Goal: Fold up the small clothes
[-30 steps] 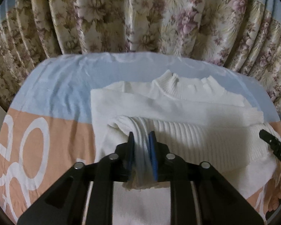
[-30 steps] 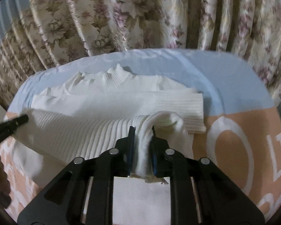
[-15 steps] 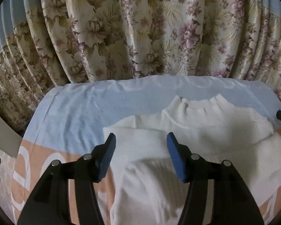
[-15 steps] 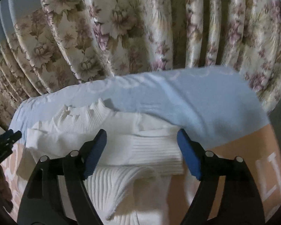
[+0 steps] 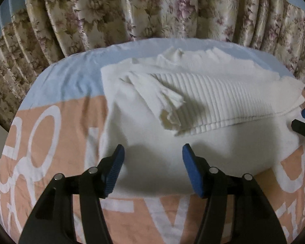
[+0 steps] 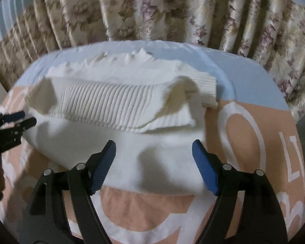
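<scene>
both grippers gape empty over the sweater (image 5: pixel 152 152); only the right view shows its cuff (image 6: pixel 208 89).

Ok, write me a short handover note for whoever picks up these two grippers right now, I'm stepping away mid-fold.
Left gripper: open, holding nothing, fingers over the near left part of the white sweater.
Right gripper: open, holding nothing, over the near right part of the sweater.
Sweater lies on the blue and peach bedsheet, collar toward the floral curtain.
Done: both ribbed sleeves are folded across the chest; the bottom part lies flat toward you.
Left: probably grip the near hem with both grippers and fold it up toward the collar, then tidy the crumpled cuff.
</scene>
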